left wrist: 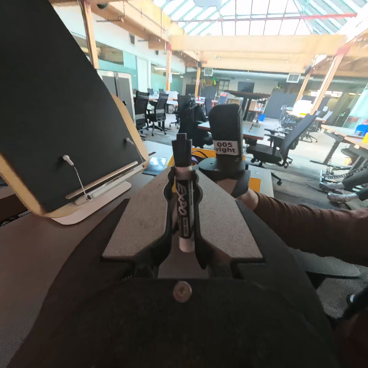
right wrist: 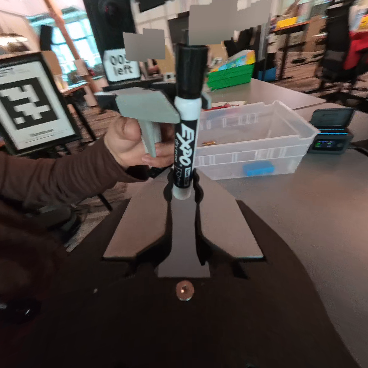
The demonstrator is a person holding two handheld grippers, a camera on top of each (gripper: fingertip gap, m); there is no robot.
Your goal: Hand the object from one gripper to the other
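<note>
A black dry-erase marker (left wrist: 184, 199) with a white barrel stands upright, cap up, held in the air. My left gripper (left wrist: 184, 185) is shut on it just below the cap. In the right wrist view the marker (right wrist: 186, 139) has its lower end between my right gripper's (right wrist: 184, 185) fingertips, which are closed to the marker's width. The left gripper (right wrist: 188, 105) shows there clamping the white part under the cap, held by a hand (right wrist: 127, 143). The right gripper's body (left wrist: 225, 139) shows behind my left fingers; its fingertips are hidden.
A black board on a wood-edged stand (left wrist: 59, 99) leans at the left. A clear plastic bin (right wrist: 278, 127) with a blue block sits on the grey table (right wrist: 298, 219). A black device (right wrist: 330, 133), green trays (right wrist: 229, 77) and a framed pattern sign (right wrist: 29, 103) stand around. Across from one pair of fingers to the other is roughly 7 cm.
</note>
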